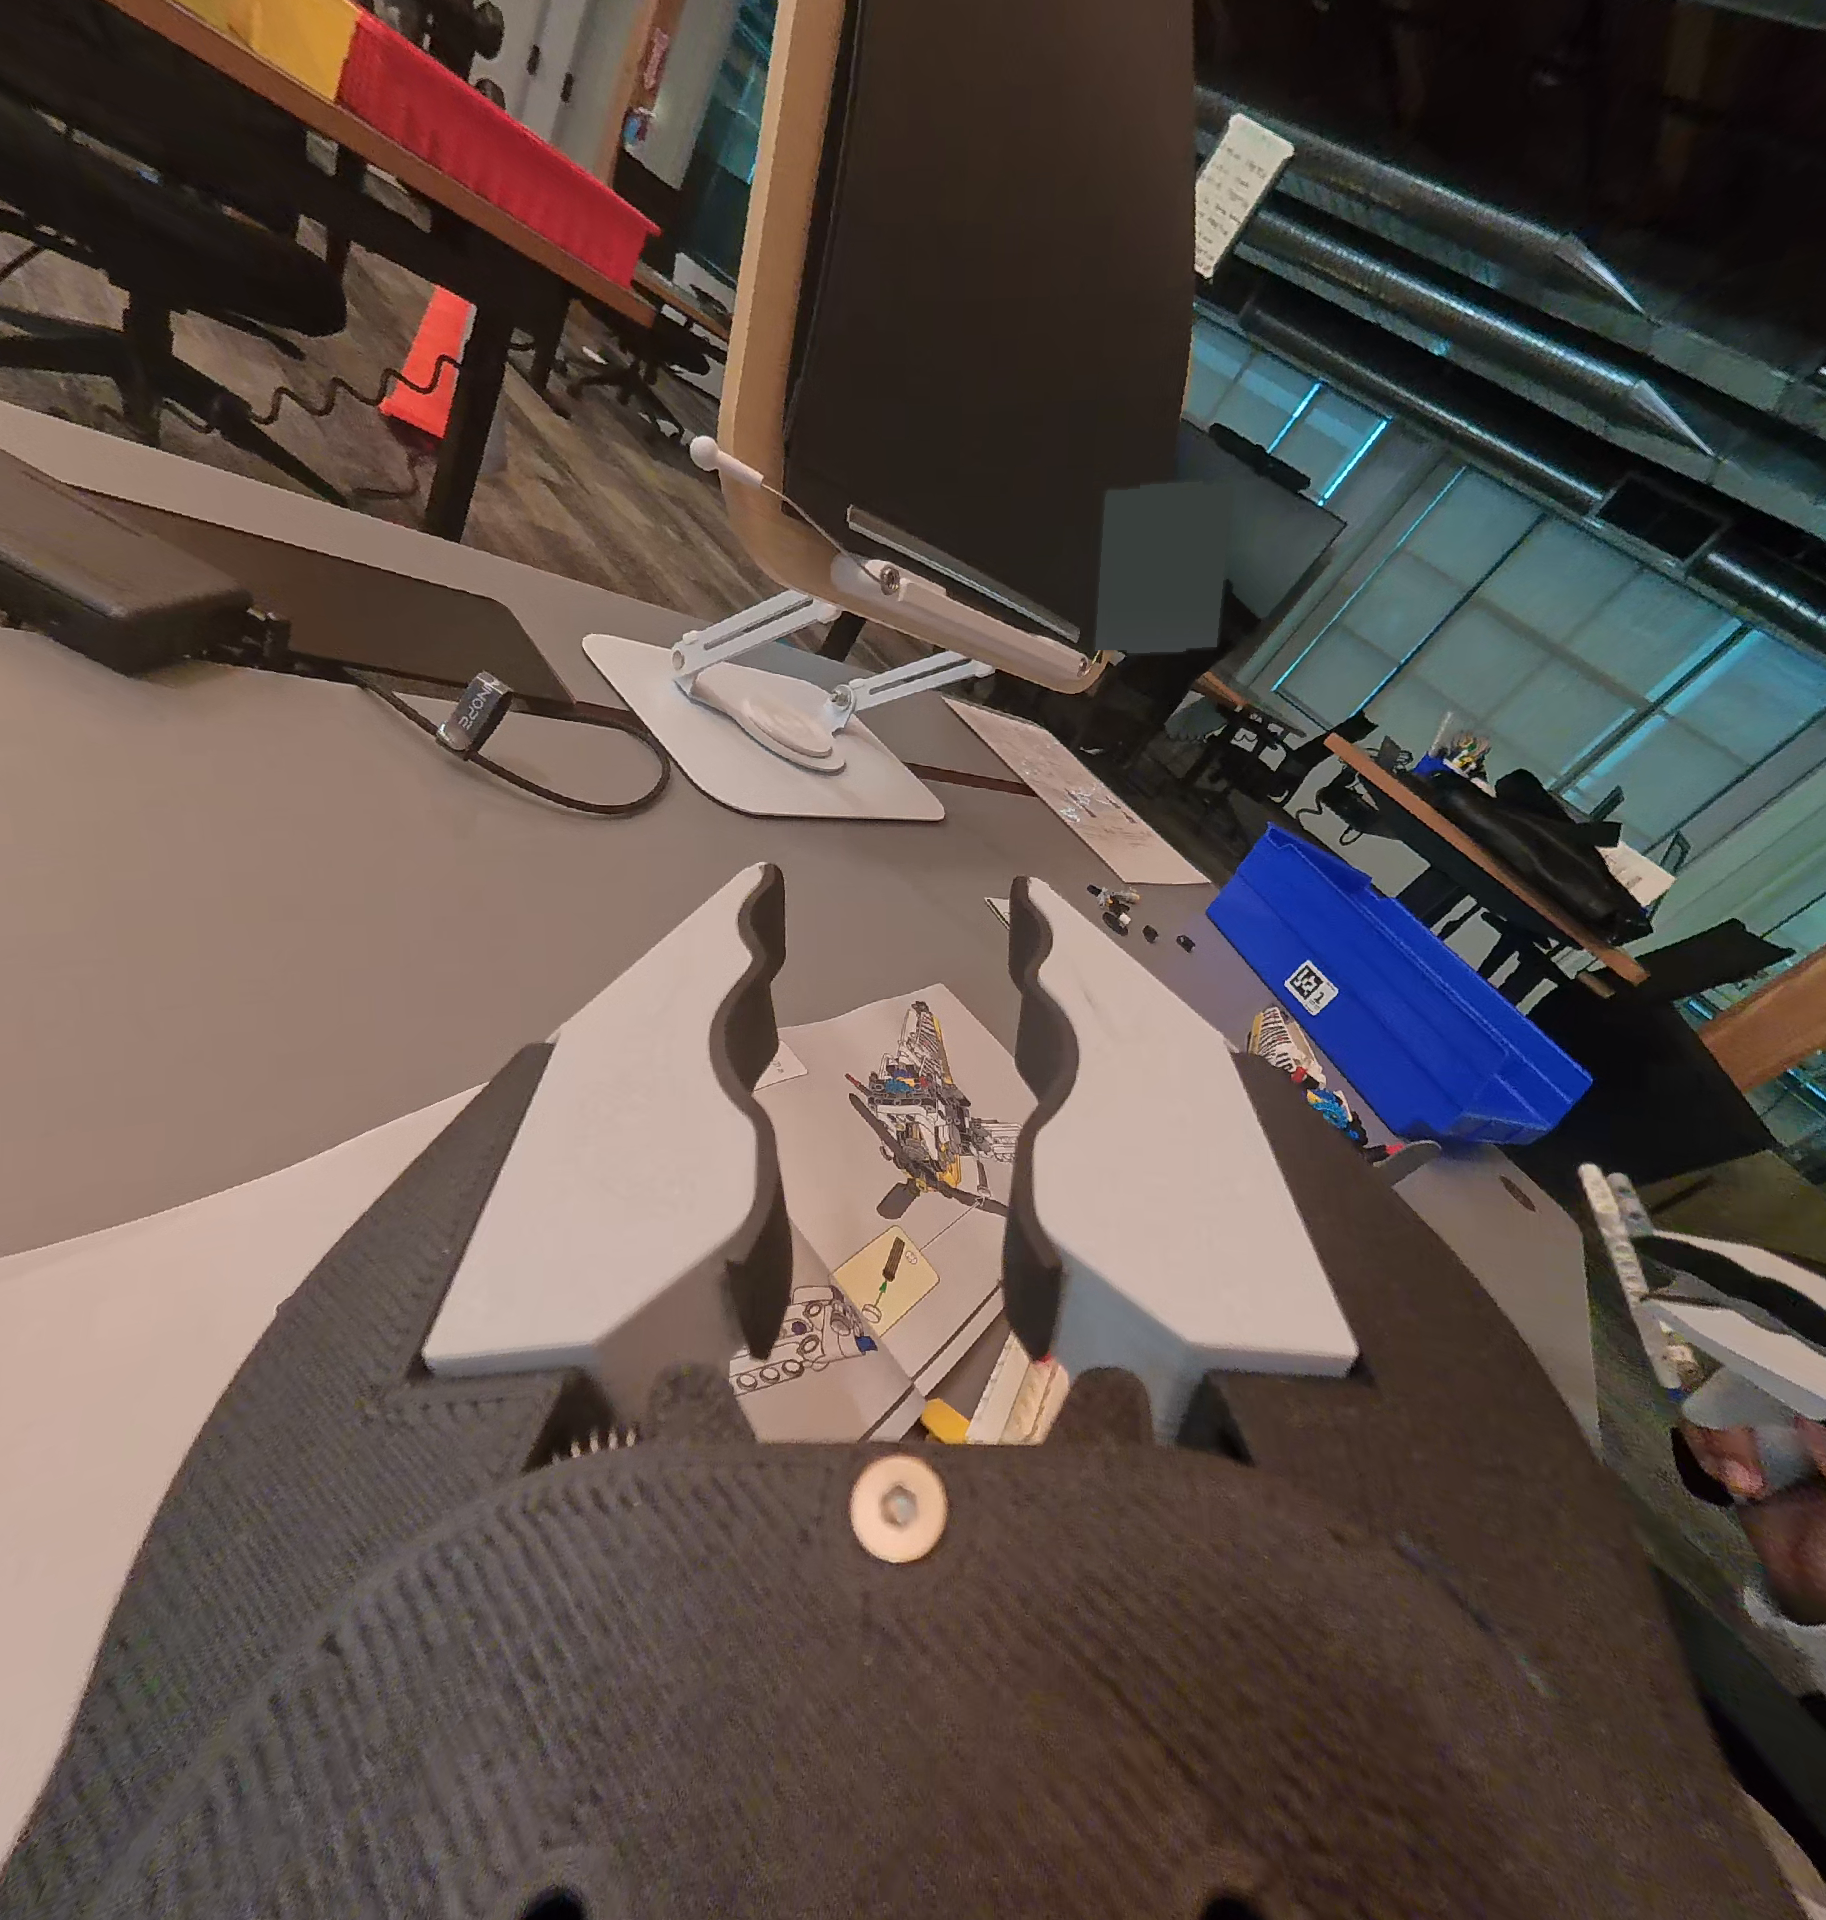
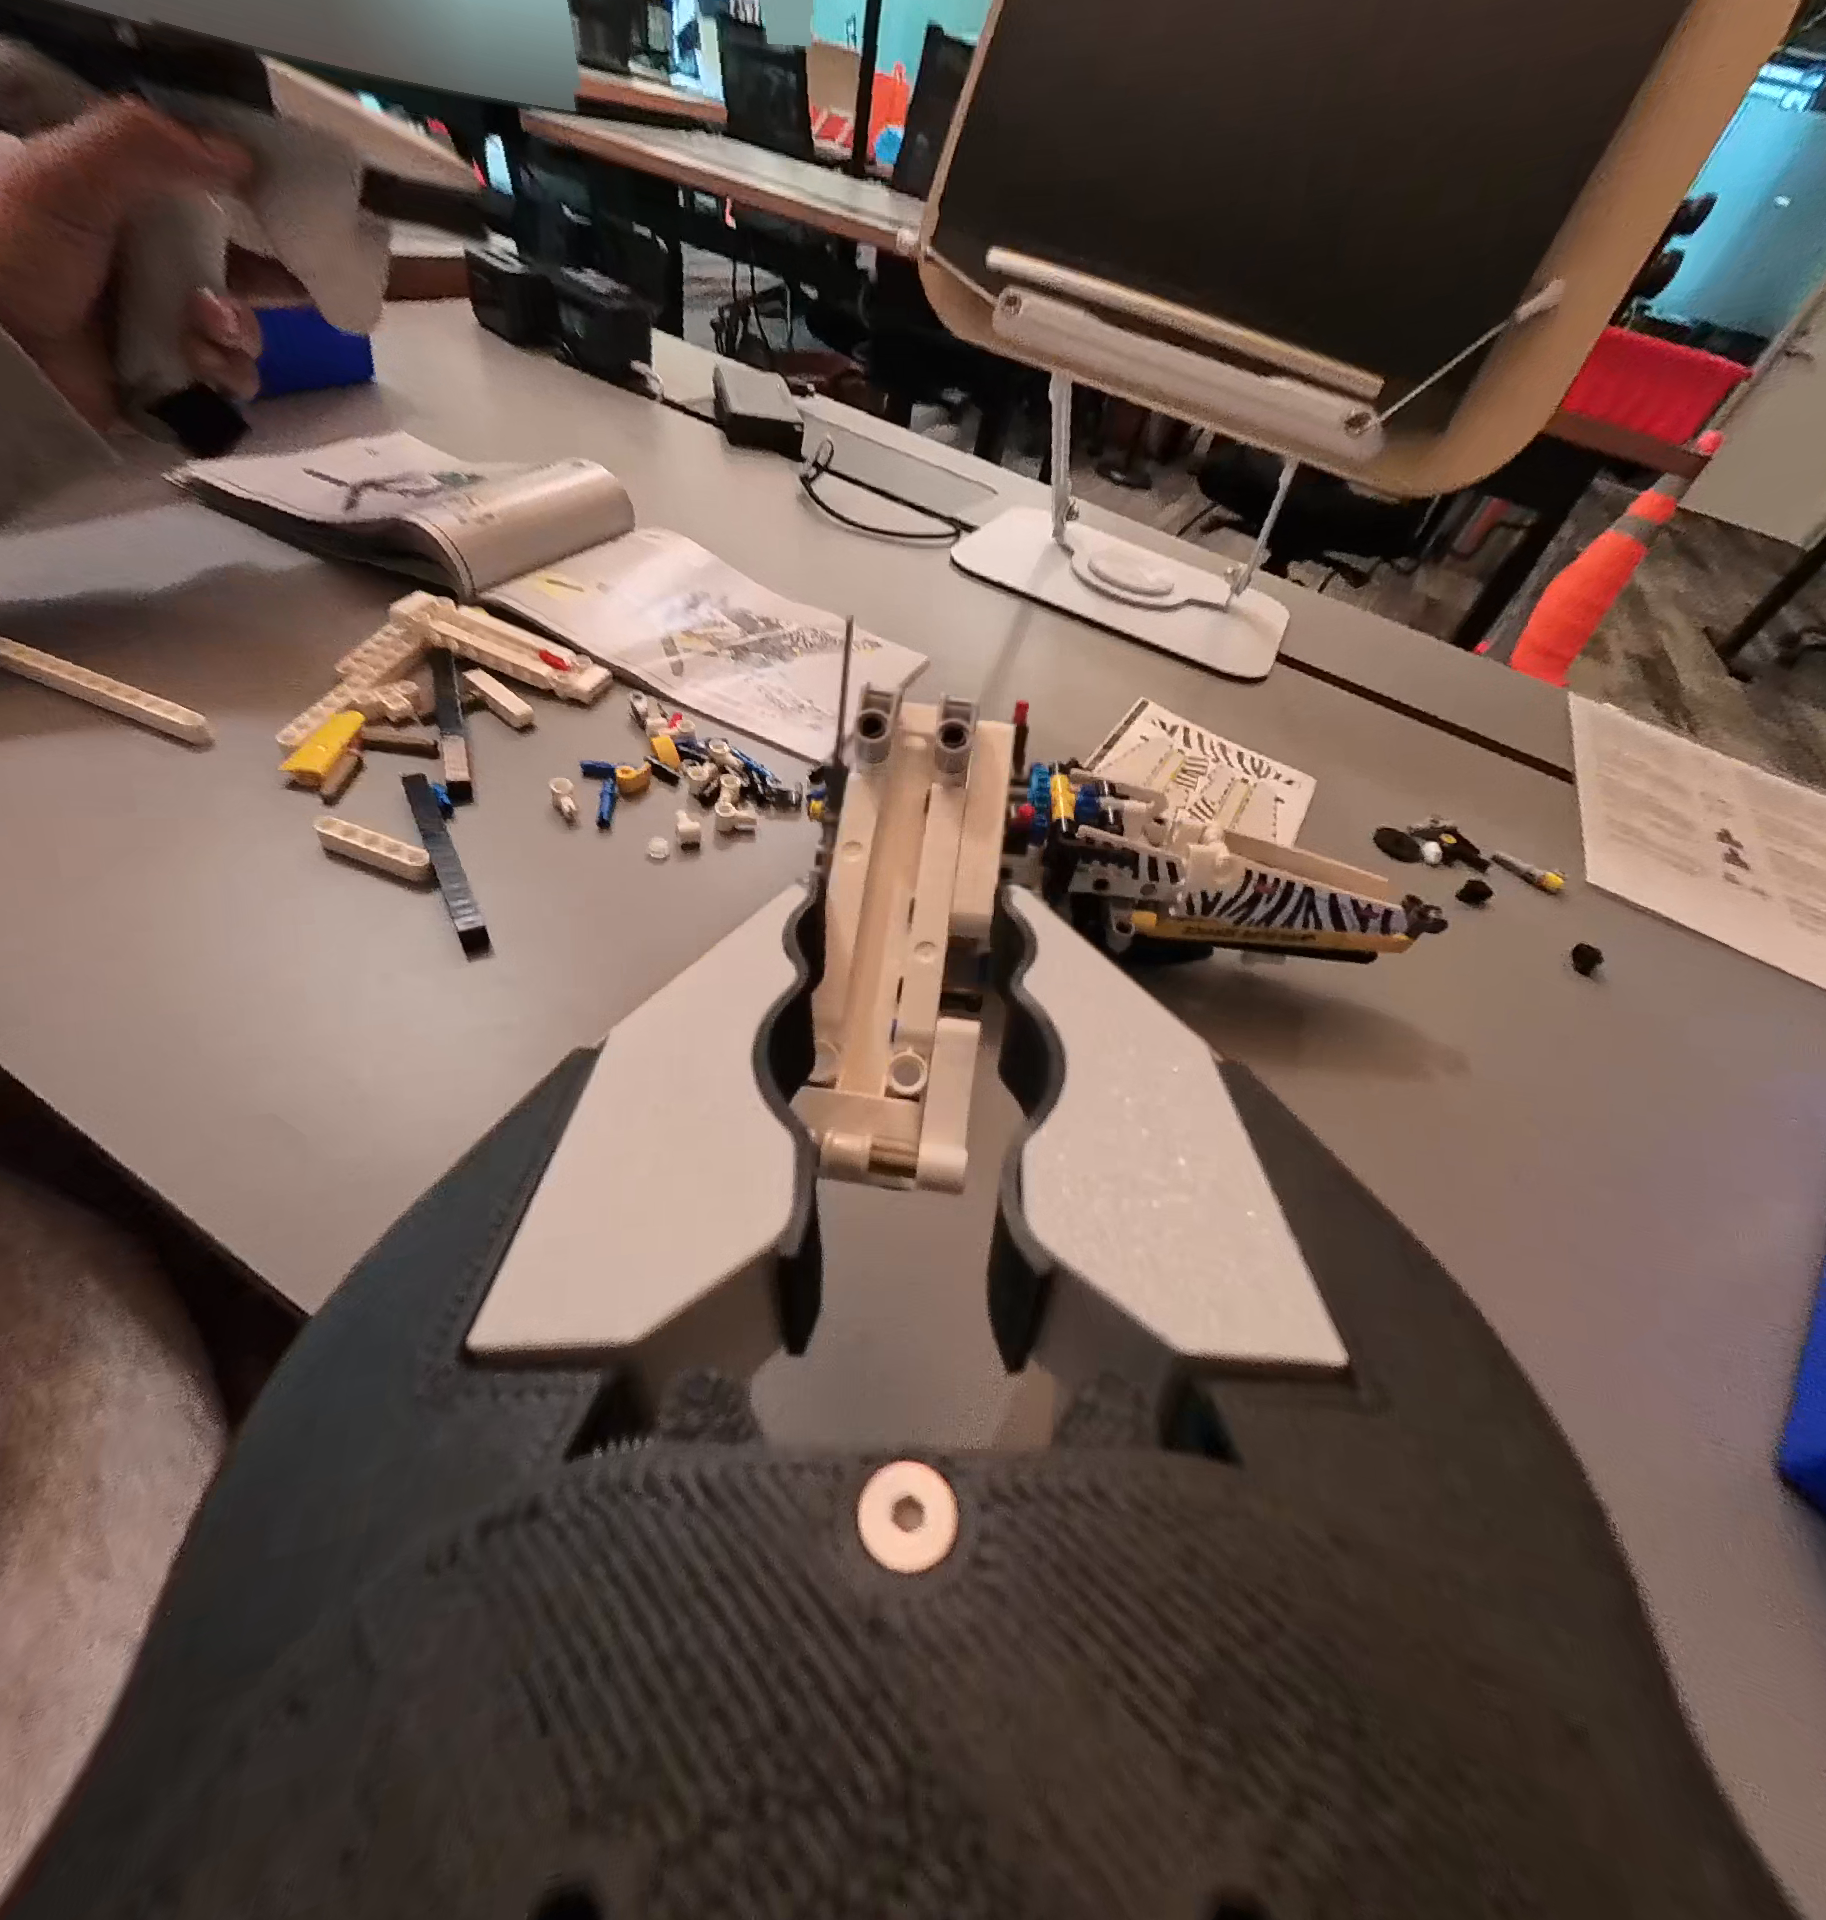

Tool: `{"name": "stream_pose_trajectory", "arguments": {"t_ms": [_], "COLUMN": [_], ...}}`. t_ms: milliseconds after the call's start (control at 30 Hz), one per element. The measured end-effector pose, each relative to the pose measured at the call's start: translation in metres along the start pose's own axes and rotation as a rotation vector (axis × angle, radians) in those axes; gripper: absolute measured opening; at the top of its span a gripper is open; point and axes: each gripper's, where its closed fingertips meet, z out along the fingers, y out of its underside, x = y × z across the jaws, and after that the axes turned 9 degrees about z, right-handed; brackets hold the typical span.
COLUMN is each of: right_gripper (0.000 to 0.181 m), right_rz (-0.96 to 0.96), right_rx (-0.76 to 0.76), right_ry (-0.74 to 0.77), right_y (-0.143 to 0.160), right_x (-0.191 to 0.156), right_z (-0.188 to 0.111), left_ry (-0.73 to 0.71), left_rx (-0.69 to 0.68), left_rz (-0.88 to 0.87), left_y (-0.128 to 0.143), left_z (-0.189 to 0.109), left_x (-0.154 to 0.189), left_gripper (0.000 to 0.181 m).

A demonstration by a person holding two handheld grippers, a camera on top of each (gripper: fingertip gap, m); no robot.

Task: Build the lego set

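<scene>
- The right gripper (image 2: pixel 904 935) has its jaws closed partway on a white lego sub-assembly (image 2: pixel 904 935), a long beam frame with two grey connectors at its far end; the fingers pinch its sides near the tips, and its near end hangs free between them.
- The left gripper (image 1: pixel 893 914) has its jaws spread with nothing between them, hovering above the open instruction booklet (image 1: pixel 888 1195).
- To do this step well, I judge the right grip should stay firm and level so the frame does not pivot, while the empty left gripper fetches or steadies the mating part; press pins squarely, not at an angle.
- Just beyond the held frame lies the zebra-striped model body (image 2: pixel 1252 894) on the grey table (image 2: pixel 265 987), probably where the frame belongs, though the joint is hidden.
- Left of it sit loose pins and connectors (image 2: pixel 680 779) and a pile of white beams (image 2: pixel 452 665); a sticker sheet (image 2: pixel 1210 774) lies behind the model.
- A blue bin (image 1: pixel 1397 997) stands to the right, a tablet on a stand (image 2: pixel 1304 208) at the back.
</scene>
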Motion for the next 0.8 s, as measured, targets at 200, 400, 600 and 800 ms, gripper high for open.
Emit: {"name": "stream_pose_trajectory", "arguments": {"t_ms": [200,400,600,800], "right_gripper": [0.031,0.031,0.031,0.031], "right_rz": [-0.004,0.023,0.145,0.134], "right_rx": [0.024,0.009,0.017,0.048], "right_ry": [-0.024,-0.011,-0.013,-0.028], "right_y": [-0.011,-0.008,0.002,0.004], "right_x": [-0.005,0.001,0.012,0.009], "right_z": [-0.002,0.000,-0.002,-0.012], "left_ry": [0.000,0.023,0.030,0.054], "left_rx": [-0.003,-0.007,-0.023,-0.061], "left_rz": [0.005,0.035,0.069,0.095], "left_y": [0.001,0.001,0.005,0.016], "left_z": [0.001,0.003,0.007,0.018], "left_x": [0.001,0.007,0.013,0.026], "left_gripper": [0.042,0.042,0.042,0.042]}}
